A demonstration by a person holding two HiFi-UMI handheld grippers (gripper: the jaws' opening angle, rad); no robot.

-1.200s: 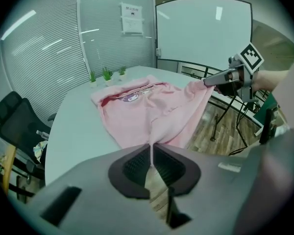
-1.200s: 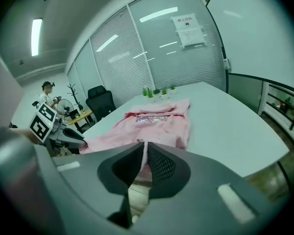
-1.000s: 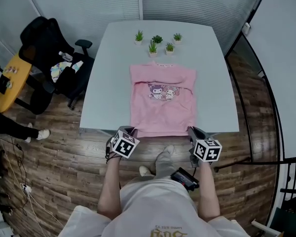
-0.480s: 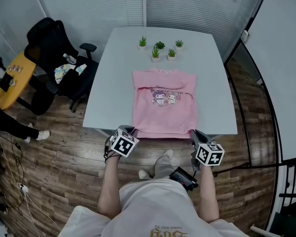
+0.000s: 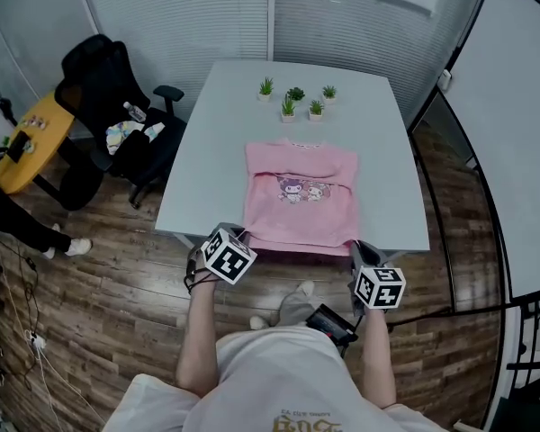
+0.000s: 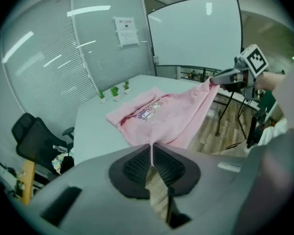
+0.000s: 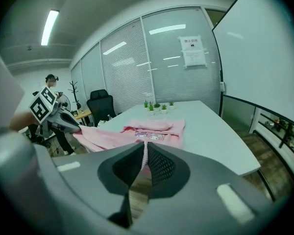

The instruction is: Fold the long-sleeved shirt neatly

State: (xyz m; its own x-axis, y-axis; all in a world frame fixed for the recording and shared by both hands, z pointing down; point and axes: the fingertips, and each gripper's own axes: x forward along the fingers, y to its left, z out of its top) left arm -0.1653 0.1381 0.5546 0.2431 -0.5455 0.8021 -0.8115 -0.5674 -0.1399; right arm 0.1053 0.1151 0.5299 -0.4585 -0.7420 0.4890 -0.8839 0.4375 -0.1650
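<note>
Head view: soft pink shirt [image 5: 300, 194], hem corners tight in ribbed jaws of left gripper [image 5: 241, 236] and right gripper [image 5: 356, 246].

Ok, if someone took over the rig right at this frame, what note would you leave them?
Left hand-held gripper: shut on the near-left hem corner of the pink shirt.
Right hand-held gripper: shut on the near-right hem corner.
The shirt lies on the table, with its hem held off the near edge.
Done: the sleeves appear folded in across the chest.
Left: carry the hem over toward the collar, release, smooth.
</note>
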